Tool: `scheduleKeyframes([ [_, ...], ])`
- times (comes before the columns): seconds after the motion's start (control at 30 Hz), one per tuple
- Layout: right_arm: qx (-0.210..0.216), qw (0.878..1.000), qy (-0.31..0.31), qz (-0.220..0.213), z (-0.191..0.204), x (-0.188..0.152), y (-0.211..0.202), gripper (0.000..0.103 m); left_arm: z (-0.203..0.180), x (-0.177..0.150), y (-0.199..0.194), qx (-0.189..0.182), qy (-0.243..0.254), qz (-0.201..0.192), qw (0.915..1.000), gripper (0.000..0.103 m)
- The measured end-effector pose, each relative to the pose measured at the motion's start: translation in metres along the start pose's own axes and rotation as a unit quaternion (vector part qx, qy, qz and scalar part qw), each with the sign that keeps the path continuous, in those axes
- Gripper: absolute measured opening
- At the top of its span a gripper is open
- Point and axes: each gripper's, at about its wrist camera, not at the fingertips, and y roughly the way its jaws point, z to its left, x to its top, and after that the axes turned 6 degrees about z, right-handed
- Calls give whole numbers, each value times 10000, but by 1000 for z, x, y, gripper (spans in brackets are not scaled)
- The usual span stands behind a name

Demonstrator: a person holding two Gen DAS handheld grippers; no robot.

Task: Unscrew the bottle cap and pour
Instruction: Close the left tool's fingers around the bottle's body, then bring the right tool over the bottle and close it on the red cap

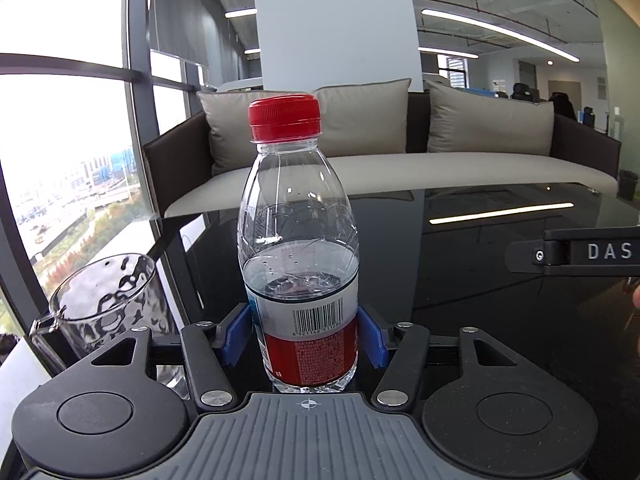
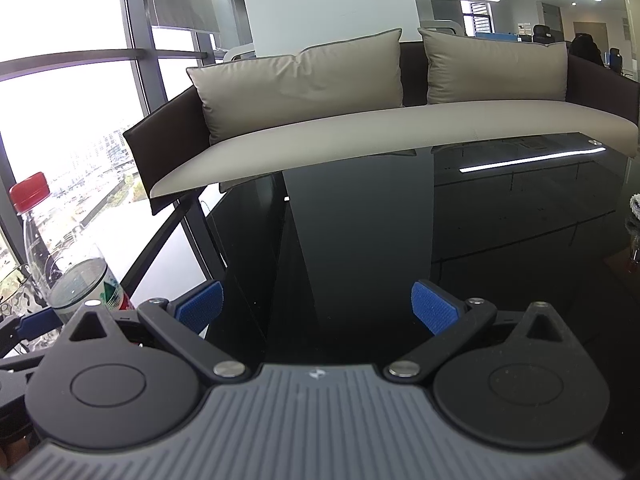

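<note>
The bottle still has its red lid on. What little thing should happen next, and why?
Probably the right tool should move over to the red cap and close on it to twist. The left tool already clamps the bottle low on its label, holding it upright on the black table, while the right tool is open and empty. The glass pitcher waits beside it.
</note>
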Motion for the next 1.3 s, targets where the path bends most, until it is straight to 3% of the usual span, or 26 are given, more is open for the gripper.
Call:
scheduleKeyframes([
  [0.1, -1, 10000, 4, -13, 0, 0, 0, 103, 3, -2, -2, -13, -11, -69, 10000, 56],
  [0.17, -2, 10000, 11, -13, 0, 0, 0, 103, 4, -2, -2, -25, -8, -162, 9999, 82],
  [0.2, -1, 10000, 14, -13, 0, 0, 0, 103, 5, -1, -3, -46, -9, -219, 9997, 85],
  [0.5, -27, 10000, 11, 4, -2, 1, 1, 103, -1, 1, 12, -122, -52, -92, 9999, 77],
  [0.53, -26, 10000, 8, 6, -2, 1, 1, 103, 0, 0, 15, -109, -60, -91, 9999, 74],
  [0.57, -24, 10000, 6, 9, -2, 1, 1, 103, 0, 0, 16, -108, -60, -92, 9999, 62],
  [0.6, -25, 10000, 2, 12, -2, 1, 1, 103, 0, 0, 18, -70, -49, -97, 9999, 58],
  [1.0, 12, 10000, -32, -17, -2, -1, 0, 103, 7, -9, 8, -179, -35, -84, 9998, 57],
  [1.3, 368, 9991, -154, -145, 9, -3, -12, 103, 16, -19, -9, -251, 29, -49, 9997, 57],
])
